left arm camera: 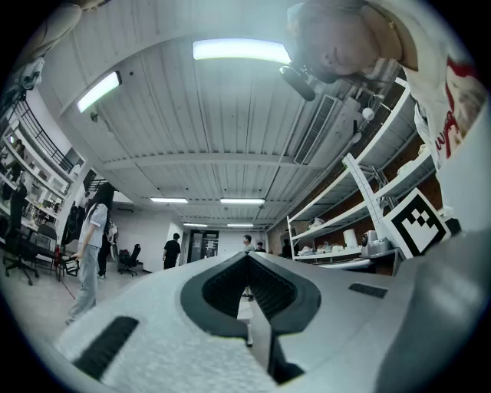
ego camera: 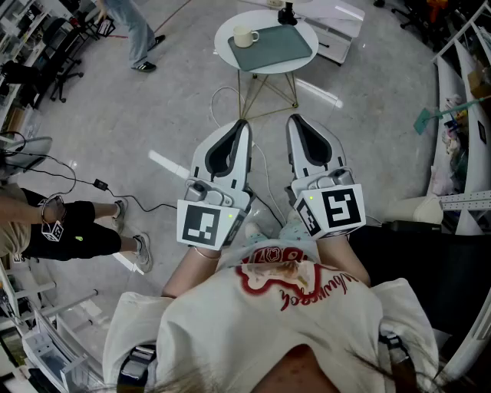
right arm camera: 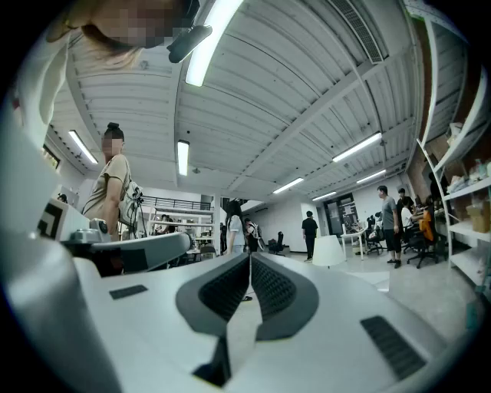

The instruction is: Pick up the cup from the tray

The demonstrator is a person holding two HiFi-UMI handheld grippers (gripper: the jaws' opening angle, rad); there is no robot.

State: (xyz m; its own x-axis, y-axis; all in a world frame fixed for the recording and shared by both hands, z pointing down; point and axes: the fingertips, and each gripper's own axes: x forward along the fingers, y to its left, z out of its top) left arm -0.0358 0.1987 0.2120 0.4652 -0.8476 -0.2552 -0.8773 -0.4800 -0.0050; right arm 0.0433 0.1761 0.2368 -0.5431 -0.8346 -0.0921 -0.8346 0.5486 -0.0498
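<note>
In the head view a white cup stands at the left end of a grey-green tray on a small round white table, far ahead of me. My left gripper and right gripper are held side by side close to my body, well short of the table, tips pointing toward it. Both are shut with nothing between the jaws. In the left gripper view the left gripper points across the room, and so does the right gripper in the right gripper view; neither shows the cup.
The table stands on thin gold legs. A black cable runs over the grey floor at left, near a seated person. Another person stands at the back left. Shelving lines the right side.
</note>
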